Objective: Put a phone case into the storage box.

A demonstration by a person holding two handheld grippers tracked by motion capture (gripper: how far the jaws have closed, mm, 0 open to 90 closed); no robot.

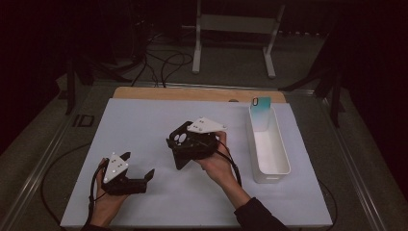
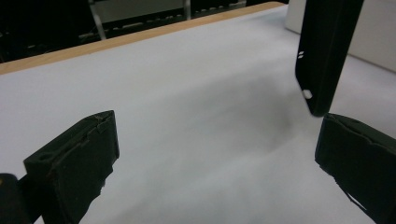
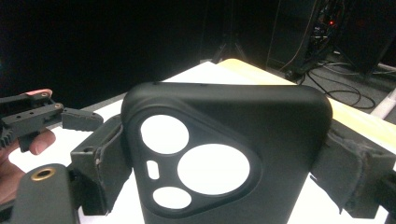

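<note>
Right gripper (image 1: 180, 144) clamped across the short sides of a black case (image 1: 183, 143); pads pressed on both edges of the case (image 3: 224, 154) in the right gripper view, camera cut-outs facing the lens, long axis running away from the jaws and roughly upright; held clear of the white mat (image 1: 144, 125), near table centre. Left gripper (image 1: 139, 169) parted wide, nothing between the pads; jaws [no contact] resting low over the mat at the near left, aimed toward the case. Seen along the left gripper (image 2: 215, 154), case (image 2: 327, 51) hanging edge-on at upper right, lower end just above and slightly beyond the right-hand finger (image 2: 359, 168); apart, not touching. Key relation for the coming move: case lying to the right of and above the open left gripper, well short of the white bin (image 1: 269, 149), which stands farther right with a teal case (image 1: 261, 113) leaning upright at its far end. Right hand (image 1: 216, 161) already the carrier and the nearer to the bin; left hand (image 1: 103, 202) the farther. Judged likely: either a hand-over, calling for the left jaws to rise and shift right until the free lower end of the case sits between them, or a direct carry rightward into the bin with the long axis kept along the bin's length. Risk: narrow edge-on presentation, so a slight misalignment of the left jaws could knock the case rather than straddle it.
</note>
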